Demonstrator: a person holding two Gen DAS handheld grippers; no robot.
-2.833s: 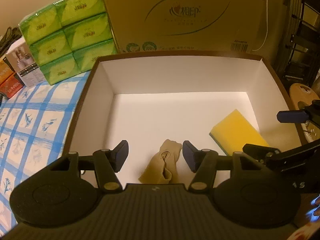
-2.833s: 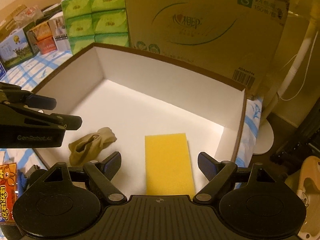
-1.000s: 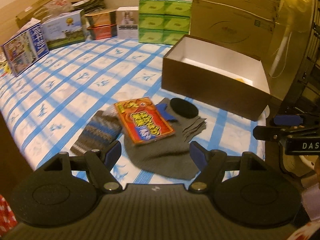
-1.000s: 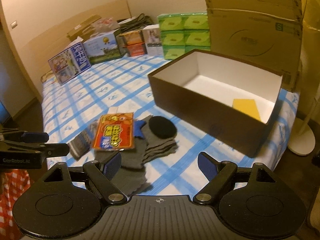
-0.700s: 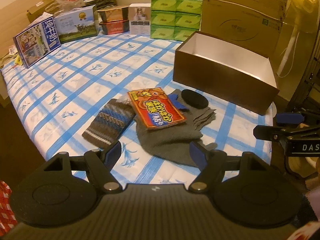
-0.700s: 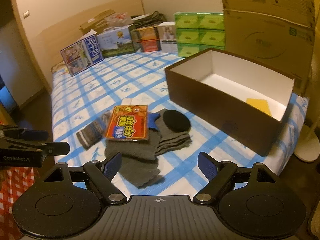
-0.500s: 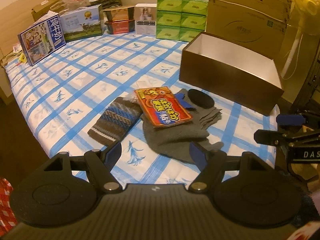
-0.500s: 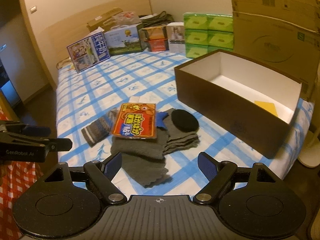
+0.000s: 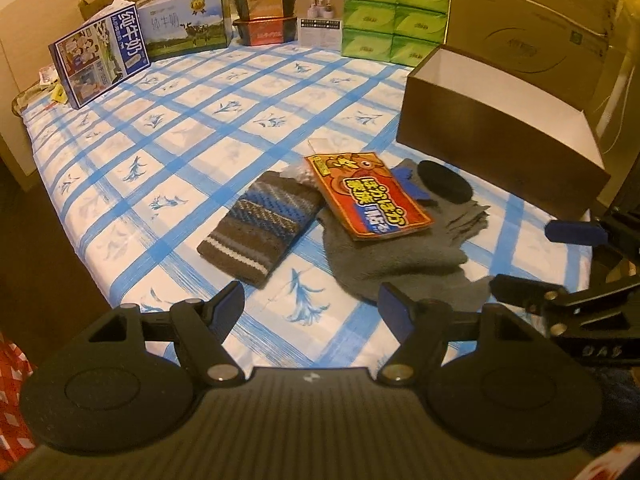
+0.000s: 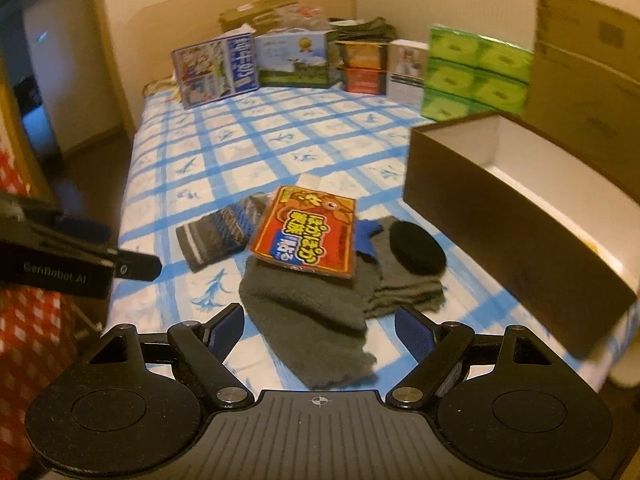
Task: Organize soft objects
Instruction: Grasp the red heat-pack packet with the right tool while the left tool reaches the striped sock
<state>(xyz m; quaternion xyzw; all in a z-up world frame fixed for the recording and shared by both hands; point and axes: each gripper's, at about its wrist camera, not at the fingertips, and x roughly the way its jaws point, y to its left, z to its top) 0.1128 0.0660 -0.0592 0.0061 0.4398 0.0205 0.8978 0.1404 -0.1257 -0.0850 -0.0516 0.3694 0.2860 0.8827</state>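
Note:
A pile lies on the blue-checked bedsheet (image 9: 224, 92): a striped knitted sock (image 9: 262, 226), an orange printed packet (image 9: 368, 194), a grey cloth (image 9: 396, 252) and a black round pad (image 9: 444, 182). My left gripper (image 9: 312, 304) hovers open near the bed's front edge, between the striped sock and the grey cloth, touching neither. My right gripper (image 10: 320, 328) stands open above the grey cloth's (image 10: 308, 308) near end, with nothing gripped. The brown box (image 10: 520, 220) with a white inside stands to the right of the pile. Each gripper also shows at the edge of the other's view.
Milk cartons (image 9: 100, 64), small boxes and green tissue packs (image 9: 394, 32) line the far side of the bed. A big cardboard carton (image 9: 532, 28) stands behind the brown box (image 9: 496, 136). A red checked cloth (image 10: 32, 332) hangs below the bed's near left edge.
Both grippers have drawn back out of the brown box, where a yellow sponge and a beige stocking lay, and sunk towards the pile. The right view has tilted. Both stay open.

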